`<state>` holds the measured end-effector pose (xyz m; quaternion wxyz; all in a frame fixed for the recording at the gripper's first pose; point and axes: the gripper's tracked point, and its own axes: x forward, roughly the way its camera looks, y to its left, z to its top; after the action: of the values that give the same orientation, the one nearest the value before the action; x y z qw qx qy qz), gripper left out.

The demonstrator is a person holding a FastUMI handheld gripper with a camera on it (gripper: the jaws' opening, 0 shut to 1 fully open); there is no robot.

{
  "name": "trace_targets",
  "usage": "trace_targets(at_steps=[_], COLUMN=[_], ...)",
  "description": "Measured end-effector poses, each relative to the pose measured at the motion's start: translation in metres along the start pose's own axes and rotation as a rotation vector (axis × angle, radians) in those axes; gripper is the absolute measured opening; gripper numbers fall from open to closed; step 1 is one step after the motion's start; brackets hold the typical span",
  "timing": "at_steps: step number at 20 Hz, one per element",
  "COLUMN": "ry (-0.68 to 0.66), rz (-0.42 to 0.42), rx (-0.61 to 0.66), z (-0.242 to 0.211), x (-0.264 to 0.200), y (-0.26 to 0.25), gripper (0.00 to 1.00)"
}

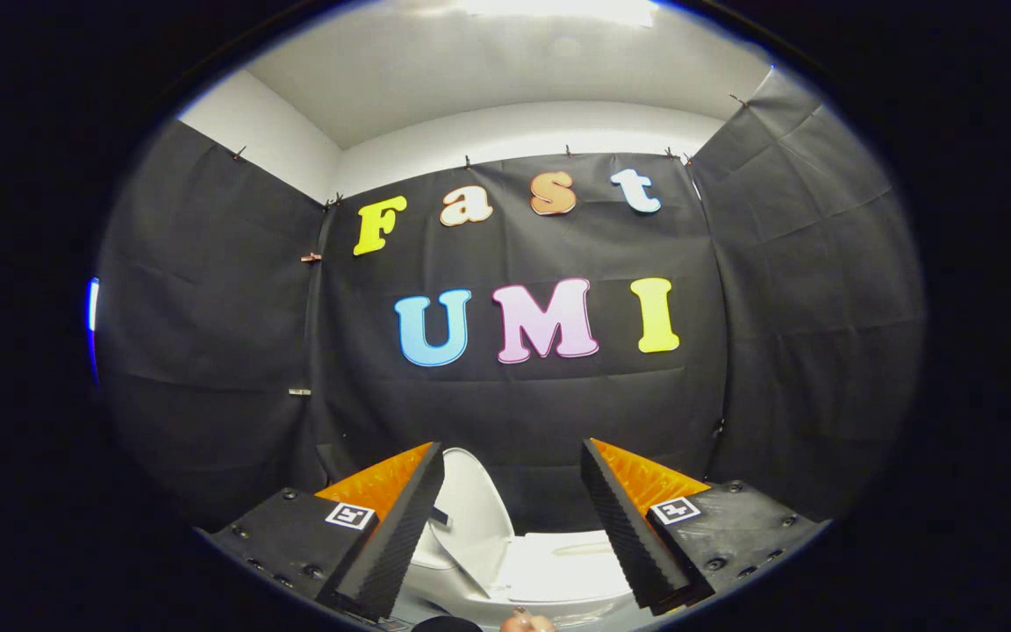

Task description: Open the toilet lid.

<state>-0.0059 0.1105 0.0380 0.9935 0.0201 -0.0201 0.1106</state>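
Note:
A white toilet (549,570) sits low between my two fingers and beyond them. Its oval lid (475,500) stands raised beside my left finger, tilted back toward the black cloth wall. The flat seat (571,562) lies to the right of the lid, toward my right finger. A small dark piece (440,518) shows at the lid's left edge. My gripper (512,446) is open, held above the toilet, with nothing between its fingers and apart from the lid.
Black cloth walls (523,404) close the booth behind the toilet and on both sides. A white wall and ceiling (514,79) show above the cloth. Part of a hand (527,621) shows below the toilet's near edge.

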Motion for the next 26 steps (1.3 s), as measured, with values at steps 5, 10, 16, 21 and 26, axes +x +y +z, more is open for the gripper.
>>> trace_targets(at_steps=[5,10,16,21,26], ry=[-0.049,-0.066,-0.063,-0.058,-0.043], rz=[-0.003,-0.017,-0.042,-0.055,-0.052], rx=[-0.006,-0.003,-0.007,-0.007,-0.009], z=[0.017,0.020,0.019,0.017,0.011], x=[-0.013,-0.014,-0.012,-0.010,-0.006], y=[-0.002,-0.005,-0.015,-0.017,-0.014], gripper=[0.98,0.98,0.98,0.98,0.98])
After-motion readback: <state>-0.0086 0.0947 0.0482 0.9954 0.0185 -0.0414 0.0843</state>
